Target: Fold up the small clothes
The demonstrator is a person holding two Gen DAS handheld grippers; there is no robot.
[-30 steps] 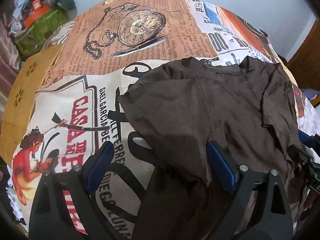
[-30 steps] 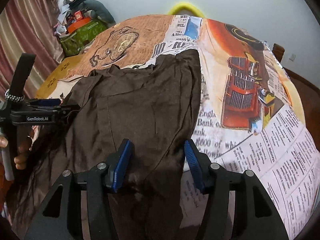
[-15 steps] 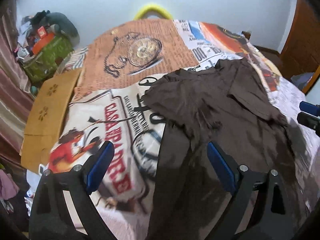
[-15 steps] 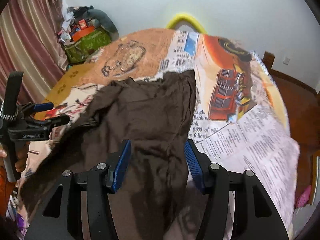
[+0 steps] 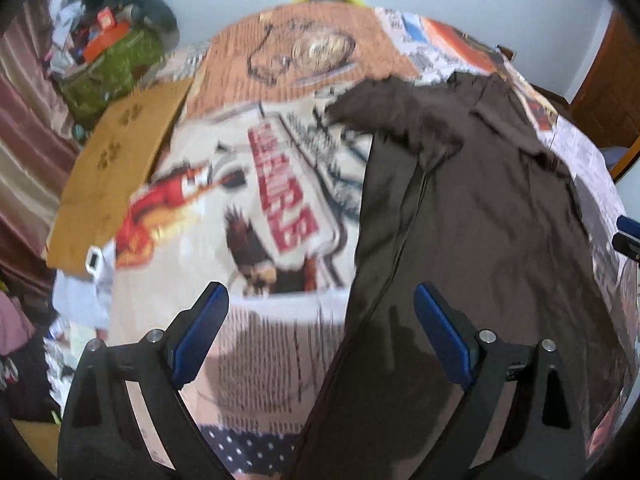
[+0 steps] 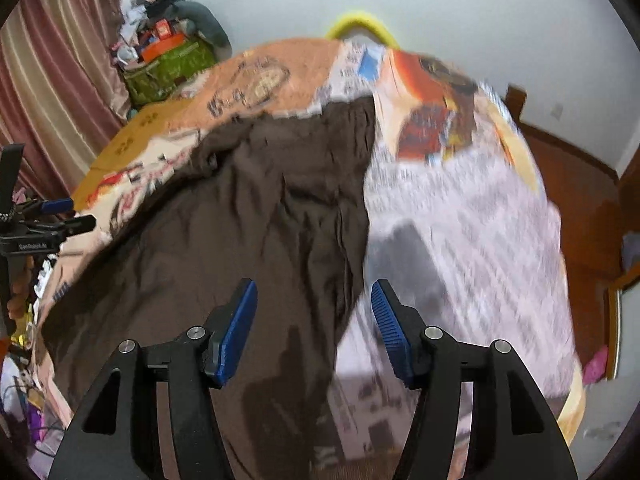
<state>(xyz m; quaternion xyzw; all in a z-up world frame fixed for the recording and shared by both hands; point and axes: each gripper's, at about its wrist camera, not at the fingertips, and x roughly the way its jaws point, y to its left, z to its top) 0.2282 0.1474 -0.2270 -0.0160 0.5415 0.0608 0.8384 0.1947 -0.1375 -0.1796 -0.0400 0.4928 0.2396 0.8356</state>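
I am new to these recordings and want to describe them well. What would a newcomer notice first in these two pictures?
First, the dark brown garment spread over the bed, running from the near edge toward the far side. Next, the loud printed bedsheet beneath it, with red lettering and newspaper text, bare on both sides of the cloth. Last, the blue-padded left gripper and right gripper, both open and holding nothing.

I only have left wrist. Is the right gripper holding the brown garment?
Observer: No. In the right wrist view the right gripper is open above the brown garment, pinching nothing.
Operator: Anything right of the garment?
Observer: Bare newspaper-print bedspread, then wooden floor.
Operator: And my gripper from there?
Observer: The left gripper shows at the left edge, beyond the garment, apart from it.
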